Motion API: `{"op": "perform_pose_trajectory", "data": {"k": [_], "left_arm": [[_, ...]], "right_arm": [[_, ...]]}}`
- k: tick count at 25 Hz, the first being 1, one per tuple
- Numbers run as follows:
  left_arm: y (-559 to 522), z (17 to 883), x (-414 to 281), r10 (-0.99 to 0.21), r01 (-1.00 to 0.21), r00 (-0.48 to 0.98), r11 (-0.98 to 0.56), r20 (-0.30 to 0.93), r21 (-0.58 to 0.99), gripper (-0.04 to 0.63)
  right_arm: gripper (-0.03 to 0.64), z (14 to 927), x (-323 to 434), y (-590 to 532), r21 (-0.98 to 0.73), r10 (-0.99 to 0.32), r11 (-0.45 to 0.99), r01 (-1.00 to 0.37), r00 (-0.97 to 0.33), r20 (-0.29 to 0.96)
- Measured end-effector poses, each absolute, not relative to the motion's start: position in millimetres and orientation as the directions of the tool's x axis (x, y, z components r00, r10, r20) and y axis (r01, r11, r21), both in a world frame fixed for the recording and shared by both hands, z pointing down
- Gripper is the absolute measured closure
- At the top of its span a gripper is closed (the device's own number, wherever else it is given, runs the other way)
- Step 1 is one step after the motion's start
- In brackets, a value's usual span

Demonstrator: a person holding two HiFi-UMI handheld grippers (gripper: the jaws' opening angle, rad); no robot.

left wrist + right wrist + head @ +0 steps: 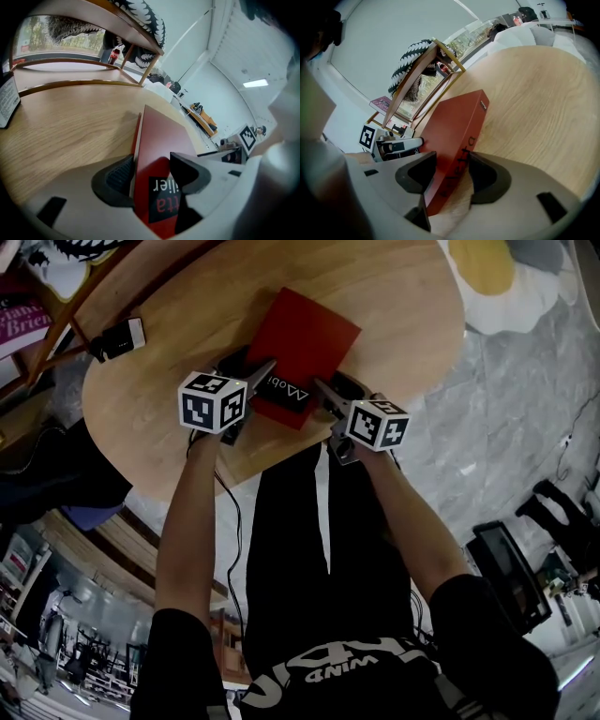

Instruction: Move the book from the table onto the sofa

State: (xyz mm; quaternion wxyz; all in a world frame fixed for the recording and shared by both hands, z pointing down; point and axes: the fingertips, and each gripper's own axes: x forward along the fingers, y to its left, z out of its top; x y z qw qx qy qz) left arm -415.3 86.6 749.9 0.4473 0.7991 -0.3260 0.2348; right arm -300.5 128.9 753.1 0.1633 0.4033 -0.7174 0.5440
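— Round wooden bench (394,296): what have the tongs got?
— Left tongs (251,376) are closed on the red book (305,338) at its near left corner. Right tongs (337,390) clamp its near right corner.
— And the book?
— By the bench's near edge. A small device (117,338) sits toward the left edge.

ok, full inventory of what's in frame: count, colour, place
book: one, red, on the table, near end between both grippers
table: one, light wood, rounded, in front of the person
small device: one, black and white, table's left edge
rug: one, white with a yellow centre, on the floor beyond the table
floor: grey, marbled, right of the table
left gripper: one, pale with black pads, shut on the book's near left
right gripper: one, same colours, shut on the book's near right
arms: two, black sleeves, lower head view
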Motion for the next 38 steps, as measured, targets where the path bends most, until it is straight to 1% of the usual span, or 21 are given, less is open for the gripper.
{"op": "perform_pose_trajectory", "data": {"k": [7, 17, 21, 29, 38], "left_arm": [[86, 751, -416, -0.305, -0.73, 0.679, -0.379, 0.668, 0.569, 0.357], [92, 746, -419, -0.318, -0.764, 0.639, -0.362, 0.7, 0.534, 0.357], [99, 733, -418, -0.332, -0.772, 0.63, -0.364, 0.702, 0.521, 0.357], [120, 682, -423, -0.36, -0.776, 0.63, -0.266, 0.688, 0.572, 0.357], [131, 582, -404, -0.416, -0.807, 0.585, -0.209, 0.696, 0.553, 0.357]], "right_arm": [[0.402, 754, -302, 128, -0.642, -0.408, 0.063, -0.764, -0.607, 0.682], [0.411, 752, -304, 129, -0.624, -0.335, 0.1, -0.775, -0.617, 0.712], [0.416, 740, -304, 135, -0.612, -0.326, 0.116, -0.782, -0.612, 0.721], [0.423, 680, -302, 139, -0.611, -0.367, 0.138, -0.779, -0.613, 0.699], [0.428, 582, -279, 137, -0.632, -0.448, 0.156, -0.759, -0.625, 0.639]]}}
